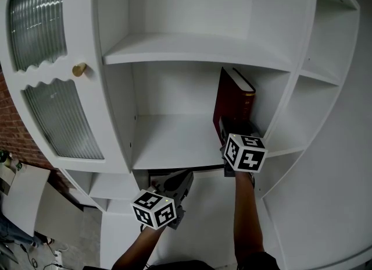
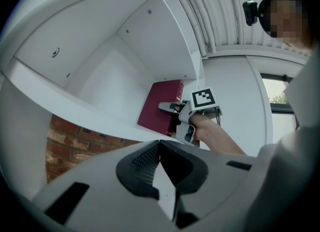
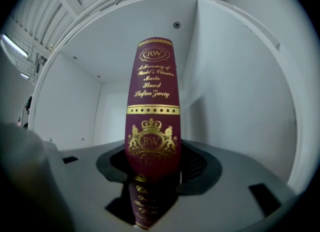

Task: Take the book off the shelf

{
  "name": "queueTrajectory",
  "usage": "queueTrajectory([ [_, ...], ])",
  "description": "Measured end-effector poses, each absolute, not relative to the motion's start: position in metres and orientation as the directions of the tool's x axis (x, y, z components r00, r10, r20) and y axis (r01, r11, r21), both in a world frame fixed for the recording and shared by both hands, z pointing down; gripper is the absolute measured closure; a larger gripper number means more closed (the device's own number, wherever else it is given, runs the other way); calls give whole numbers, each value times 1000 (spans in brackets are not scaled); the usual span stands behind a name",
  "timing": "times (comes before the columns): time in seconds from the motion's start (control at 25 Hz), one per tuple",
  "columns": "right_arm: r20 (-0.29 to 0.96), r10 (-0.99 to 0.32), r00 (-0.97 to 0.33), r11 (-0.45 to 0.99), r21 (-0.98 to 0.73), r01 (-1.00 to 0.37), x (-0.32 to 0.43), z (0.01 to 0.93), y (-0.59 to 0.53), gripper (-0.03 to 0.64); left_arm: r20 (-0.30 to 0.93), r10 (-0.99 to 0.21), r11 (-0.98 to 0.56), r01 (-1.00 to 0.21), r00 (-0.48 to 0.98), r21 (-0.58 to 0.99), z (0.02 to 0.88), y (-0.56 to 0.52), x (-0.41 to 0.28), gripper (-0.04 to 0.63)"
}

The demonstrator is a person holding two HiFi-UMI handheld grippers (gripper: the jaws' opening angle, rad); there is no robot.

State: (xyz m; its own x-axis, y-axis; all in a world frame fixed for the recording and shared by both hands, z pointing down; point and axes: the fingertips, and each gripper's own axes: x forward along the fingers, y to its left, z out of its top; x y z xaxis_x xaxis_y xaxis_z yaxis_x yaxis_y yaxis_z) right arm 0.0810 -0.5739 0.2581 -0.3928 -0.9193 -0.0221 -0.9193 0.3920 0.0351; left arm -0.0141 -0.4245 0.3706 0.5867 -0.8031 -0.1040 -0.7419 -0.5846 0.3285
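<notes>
In the head view, the book (image 1: pixel 232 103) stands at about 2 o'clock of centre, at the right end of the middle shelf (image 1: pixel 168 141) and close to the cabinet's side wall. The right tongs (image 1: pixel 228 130) reach in level at the foot of its spine, while the left tongs (image 1: pixel 174 180) hang below the shelf edge near 6 o'clock. In the left gripper view, the left tongs (image 2: pixel 159 143) have their tips together with nothing between them, and the maroon book (image 2: pixel 160 108) shows at 12 o'clock with the right tongs (image 2: pixel 170 107) at its near edge. In the right gripper view, the gilt-lettered spine runs from 12 to 6 o'clock straight between the jaws of the right tongs (image 3: pixel 152 168). They stand wide, and their pads seem to lie against both covers. The book looks like a thick hardback (stiff boards, likely some weight), and its glossy cover may slide. A firm hold low across both boards, just behind the spine, seems the safest place, since a pull from the top could tip it forward.
</notes>
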Motion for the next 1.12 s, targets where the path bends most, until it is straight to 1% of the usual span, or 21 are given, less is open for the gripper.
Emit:
queueTrajectory([
  [0.68,-30,-926,-378,376,45,-926,85,258,-568,383,-135,-794,-594,-710,593,379,366,-420,-17,578],
  [1.12,-25,-927,-373,372,32,-928,92,258,-554,383,-137,-784,-609,-707,606,359,360,-412,-11,578],
])
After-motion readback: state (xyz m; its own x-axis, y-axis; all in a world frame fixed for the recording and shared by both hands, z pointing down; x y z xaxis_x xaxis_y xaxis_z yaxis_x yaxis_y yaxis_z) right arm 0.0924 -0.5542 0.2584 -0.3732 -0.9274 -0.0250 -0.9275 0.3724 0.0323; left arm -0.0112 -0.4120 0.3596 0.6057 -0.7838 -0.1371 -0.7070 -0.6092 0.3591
